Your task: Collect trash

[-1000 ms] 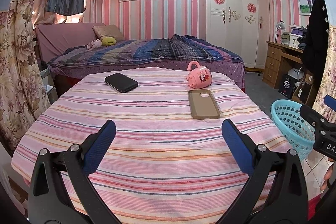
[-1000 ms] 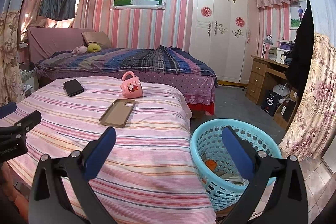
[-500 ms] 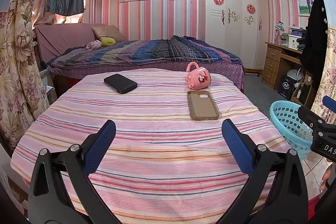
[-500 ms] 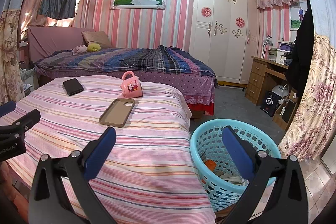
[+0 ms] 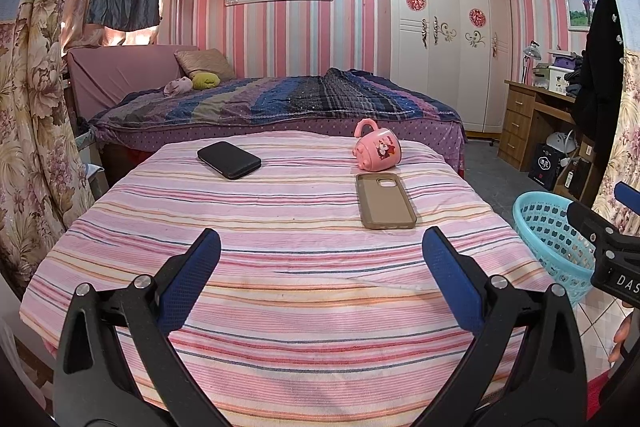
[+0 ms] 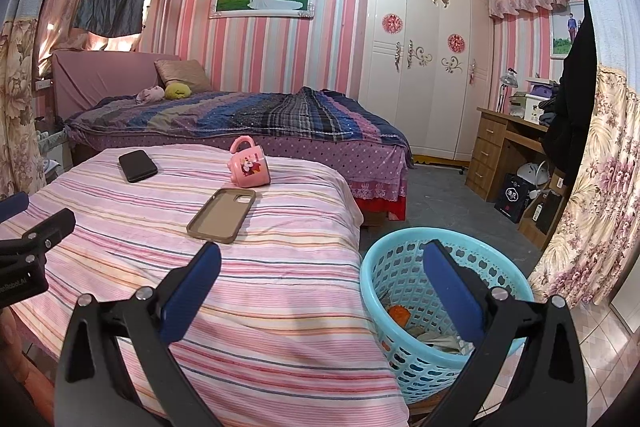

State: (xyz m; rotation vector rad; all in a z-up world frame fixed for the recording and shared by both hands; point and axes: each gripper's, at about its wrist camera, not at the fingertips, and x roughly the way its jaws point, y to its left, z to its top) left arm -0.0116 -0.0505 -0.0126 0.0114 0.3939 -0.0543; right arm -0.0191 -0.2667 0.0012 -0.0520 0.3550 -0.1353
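Both hand-held grippers — left [image 5: 320,267], right [image 6: 320,269] — spread wide, empty. Trash [image 6: 432,331] inside blue basket [image 6: 384,267] on floor, off surface's [image 5: 280,267] right edge — nearer right.

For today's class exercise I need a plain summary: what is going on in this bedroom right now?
A person holds two grippers over a table covered in a pink striped cloth. The left gripper and right gripper both have their jaws open and hold nothing. A black phone, a tipped pink mug and a brown phone case lie on the cloth. Trash already sits in the blue basket on the floor beside the table.
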